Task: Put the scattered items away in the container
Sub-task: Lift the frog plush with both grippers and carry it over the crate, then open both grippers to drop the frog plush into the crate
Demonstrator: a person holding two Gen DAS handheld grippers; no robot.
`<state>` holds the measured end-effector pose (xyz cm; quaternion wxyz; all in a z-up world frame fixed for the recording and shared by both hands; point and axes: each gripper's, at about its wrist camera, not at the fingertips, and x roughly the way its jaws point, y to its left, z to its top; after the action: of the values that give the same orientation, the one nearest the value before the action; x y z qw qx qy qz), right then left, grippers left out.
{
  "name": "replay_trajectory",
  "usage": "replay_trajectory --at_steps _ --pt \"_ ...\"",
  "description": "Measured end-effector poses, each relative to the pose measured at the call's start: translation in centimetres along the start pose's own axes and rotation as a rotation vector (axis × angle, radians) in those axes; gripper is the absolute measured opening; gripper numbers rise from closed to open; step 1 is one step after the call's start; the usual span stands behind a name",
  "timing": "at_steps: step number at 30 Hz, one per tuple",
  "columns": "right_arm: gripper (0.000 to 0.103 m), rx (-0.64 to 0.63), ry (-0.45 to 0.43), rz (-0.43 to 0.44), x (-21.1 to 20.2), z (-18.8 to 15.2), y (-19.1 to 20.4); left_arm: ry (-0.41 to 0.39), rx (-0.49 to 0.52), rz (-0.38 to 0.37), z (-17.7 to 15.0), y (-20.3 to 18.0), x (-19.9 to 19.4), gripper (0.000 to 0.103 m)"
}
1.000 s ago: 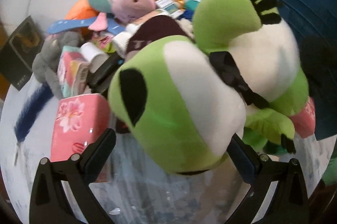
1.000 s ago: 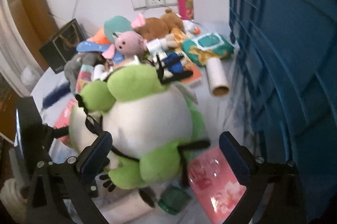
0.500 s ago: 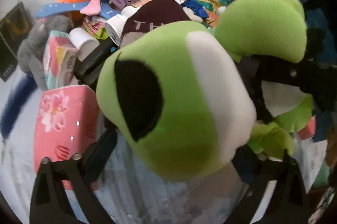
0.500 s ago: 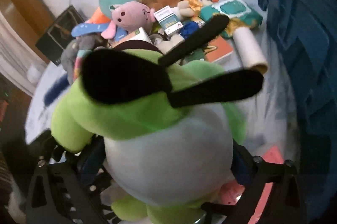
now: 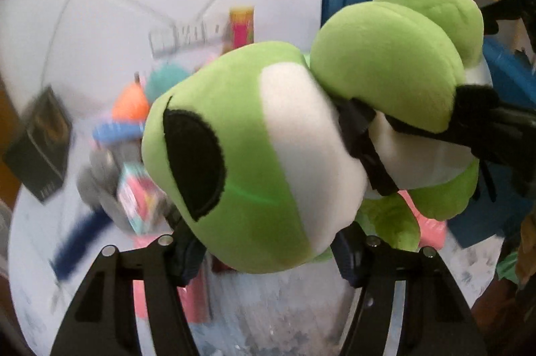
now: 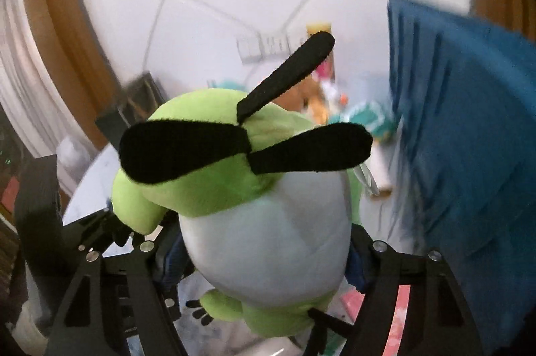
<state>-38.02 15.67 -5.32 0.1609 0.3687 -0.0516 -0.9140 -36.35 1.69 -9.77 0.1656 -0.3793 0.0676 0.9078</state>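
A large green and white frog plush (image 5: 251, 171) with black eyes hangs in the air above the table. My left gripper (image 5: 268, 255) has the head between its jaws, which are closing and press into it. My right gripper (image 6: 264, 262) squeezes the white belly (image 6: 268, 238), its jaws closing too. The plush's black-toed foot (image 6: 234, 151) fills the middle of the right wrist view. The blue slatted crate (image 6: 469, 138) stands to the right, and its corner (image 5: 509, 71) shows behind the plush in the left wrist view.
Behind and below lies a blurred pile of toys and packets: an orange and teal plush (image 5: 134, 101), pink tissue packs (image 5: 140, 198), a green wipes pack (image 6: 368, 118). A black box (image 5: 37, 148) stands left. A tall can (image 5: 241, 27) and wall sockets (image 5: 181, 36) are by the tiled wall.
Both grippers closed on the frog plush and lifted it off the table. The pile of items has dropped lower and farther away in both views, and more wall shows.
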Motion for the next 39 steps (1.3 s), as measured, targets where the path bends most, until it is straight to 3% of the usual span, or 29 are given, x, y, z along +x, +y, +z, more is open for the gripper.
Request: replay_trajectory --at_steps 9,14,20,24,27,31,37,39 --pt "0.075 0.019 -0.225 -0.087 -13.0 8.1 -1.8 -0.193 0.108 -0.044 11.3 -6.5 -8.1 0.063" --pt "0.075 0.061 -0.303 -0.133 -20.2 12.3 -7.2 -0.242 0.167 -0.079 17.9 -13.7 -10.2 0.063" --pt "0.076 0.079 -0.303 -0.213 -26.3 15.2 -16.2 -0.228 0.177 -0.151 23.2 -24.2 -8.4 0.063" --pt "0.076 0.042 -0.251 -0.269 -28.0 16.3 -22.5 -0.179 0.141 -0.179 24.7 -30.4 -5.1 0.063" --pt "0.077 0.023 -0.185 -0.28 -28.1 16.4 -26.7 -0.131 0.109 -0.175 24.7 -32.8 -2.5 0.063" --pt "0.086 0.015 -0.094 -0.244 -27.2 15.7 -31.2 -0.043 0.08 -0.135 23.9 -34.6 1.1 0.074" --pt "0.099 0.034 -0.048 -0.193 -25.6 14.0 -35.0 -0.001 0.018 -0.019 23.2 -35.4 2.7 0.103" --pt "0.099 0.03 -0.033 -0.19 -25.2 13.6 -35.8 0.015 0.003 0.017 23.5 -35.0 2.9 0.103"
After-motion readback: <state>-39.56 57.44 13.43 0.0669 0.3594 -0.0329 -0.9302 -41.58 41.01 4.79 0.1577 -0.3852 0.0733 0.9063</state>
